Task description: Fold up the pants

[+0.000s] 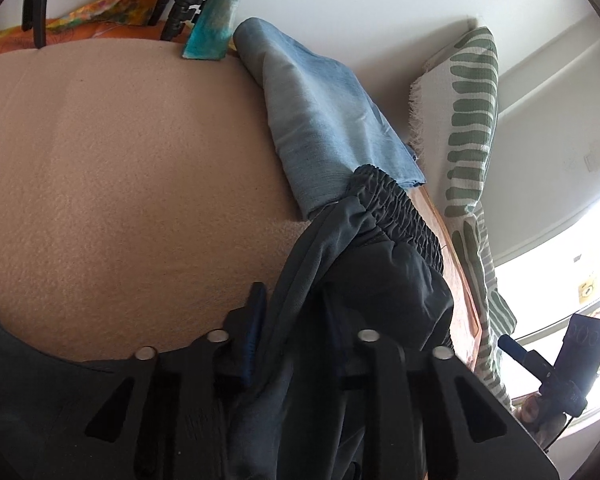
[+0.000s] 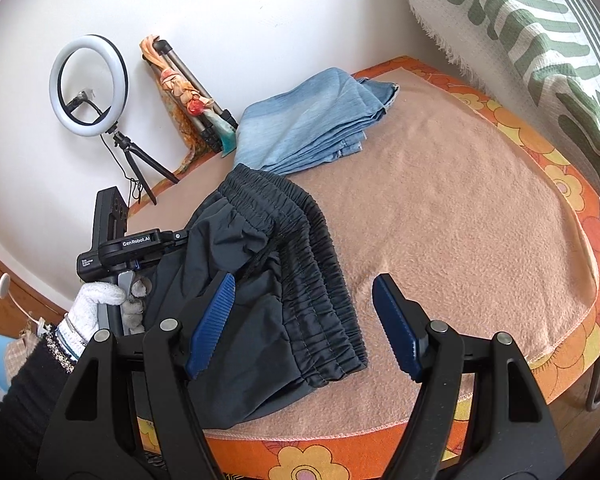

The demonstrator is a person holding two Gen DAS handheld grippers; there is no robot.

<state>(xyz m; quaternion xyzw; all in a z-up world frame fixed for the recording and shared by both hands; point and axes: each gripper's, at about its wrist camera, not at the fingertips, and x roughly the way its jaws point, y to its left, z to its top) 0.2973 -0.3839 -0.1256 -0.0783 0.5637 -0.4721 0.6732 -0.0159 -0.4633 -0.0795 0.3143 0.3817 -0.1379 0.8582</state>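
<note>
Pants (image 1: pixel 364 240) pinched in left gripper (image 1: pixel 296 344), bunched at blanket (image 1: pixel 120 160) edge beside folded jeans (image 1: pixel 320 120).
Right view: right gripper (image 2: pixel 304 320) gapes empty over waistband (image 2: pixel 320 280); best to grab the free corner, then lift evenly.

Daylight fills both views. In the left wrist view the window (image 1: pixel 568 264) at the right edge is blown out to pure white, and the camera rig (image 1: pixel 564 364) in front of it reads as a dark silhouette. The white wall (image 1: pixel 380 8) is evenly lit. The dark pants (image 1: pixel 380 280) close to the lens lose most detail in their folds. In the right wrist view the ring light (image 2: pixel 88 86) glows white, shadows on the peach blanket (image 2: pixel 460 220) are soft, and focus is sharp. Both pictures bend strongly, with black vignetted corners.
</note>
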